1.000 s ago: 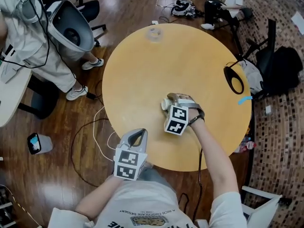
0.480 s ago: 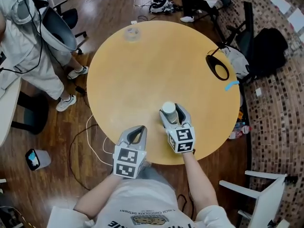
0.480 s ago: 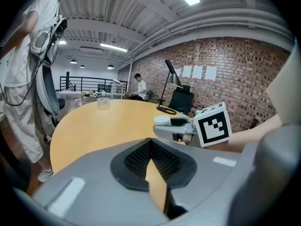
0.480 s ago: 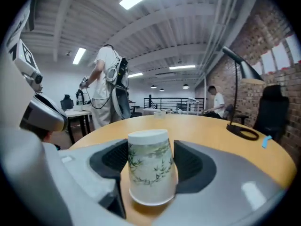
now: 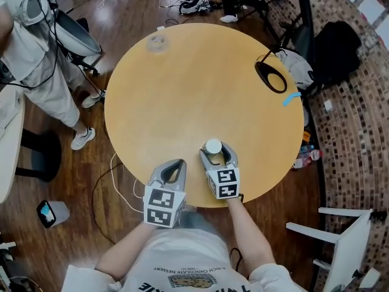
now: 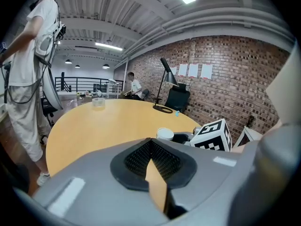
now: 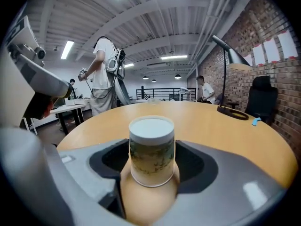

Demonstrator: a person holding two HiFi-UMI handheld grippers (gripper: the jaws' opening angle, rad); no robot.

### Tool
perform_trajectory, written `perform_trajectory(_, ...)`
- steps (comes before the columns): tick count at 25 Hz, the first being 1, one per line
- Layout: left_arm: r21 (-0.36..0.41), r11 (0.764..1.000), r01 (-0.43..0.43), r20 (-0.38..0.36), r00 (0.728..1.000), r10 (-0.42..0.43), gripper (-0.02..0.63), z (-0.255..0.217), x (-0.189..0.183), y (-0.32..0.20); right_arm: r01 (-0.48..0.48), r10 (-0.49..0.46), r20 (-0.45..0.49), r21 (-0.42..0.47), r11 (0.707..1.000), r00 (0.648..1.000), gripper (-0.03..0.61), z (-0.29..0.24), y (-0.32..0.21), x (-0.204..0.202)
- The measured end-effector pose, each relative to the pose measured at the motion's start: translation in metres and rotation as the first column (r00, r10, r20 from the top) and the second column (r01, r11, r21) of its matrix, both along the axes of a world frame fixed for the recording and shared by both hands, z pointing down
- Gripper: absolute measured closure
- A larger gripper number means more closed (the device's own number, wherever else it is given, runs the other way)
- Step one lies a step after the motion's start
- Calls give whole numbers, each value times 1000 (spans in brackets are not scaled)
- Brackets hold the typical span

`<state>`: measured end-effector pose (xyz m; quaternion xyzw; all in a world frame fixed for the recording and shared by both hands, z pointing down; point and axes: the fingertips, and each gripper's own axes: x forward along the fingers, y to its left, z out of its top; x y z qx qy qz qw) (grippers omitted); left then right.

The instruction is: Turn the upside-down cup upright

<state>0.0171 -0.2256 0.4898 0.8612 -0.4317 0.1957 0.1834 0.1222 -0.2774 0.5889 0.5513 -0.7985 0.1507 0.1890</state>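
Observation:
A paper cup [image 5: 213, 146] stands upside down near the front edge of the round wooden table [image 5: 194, 84], white base up and wide rim down. In the right gripper view the cup [image 7: 151, 149] fills the space between the jaws, whose tips meet its sides. My right gripper [image 5: 216, 151] is shut on it and points away from me. The left gripper [image 5: 174, 168] hangs shut at the table's front edge, left of the cup, holding nothing. The left gripper view also shows the cup [image 6: 165, 133], off to the right.
A black lamp base [image 5: 270, 78] sits at the table's right edge and a small clear object [image 5: 157, 41] at the far left. A person [image 5: 36, 59] stands left of the table. A black chair [image 5: 331, 47] and a white chair [image 5: 340, 236] stand to the right.
My right gripper has turned from pointing left to pointing away from me and drawn closer to the front edge, with the cup between its jaws. The left gripper has stayed put.

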Motion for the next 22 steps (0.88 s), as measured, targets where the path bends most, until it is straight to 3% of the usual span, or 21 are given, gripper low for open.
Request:
perform_trajectory(7,-14,1000,-21,-8,1000,21,607,2,-5,7,-21,21,9,15,1000,1000,278,-17,13,-7)
perform_trajectory(13,3,998,-70,-28,997,71,607,-8,-4,16,-93,96,-24,94,991,995,278,-68,34,-8)
perform_trajectory(17,32,993,-110,-49,993,112,607,-20,-6,29,-136,138,-17,89,987,990,281,-96,61,-21)
perform_trajectory(19,50,990,-130,-65,989,133,607,-27,-11,37,-169,169,-1,88,982,986,314,-107,76,-28)
perform_trajectory(22,69,986,-154,-90,983,159,607,-35,-21,51,-222,218,53,92,971,975,418,-123,101,-39)
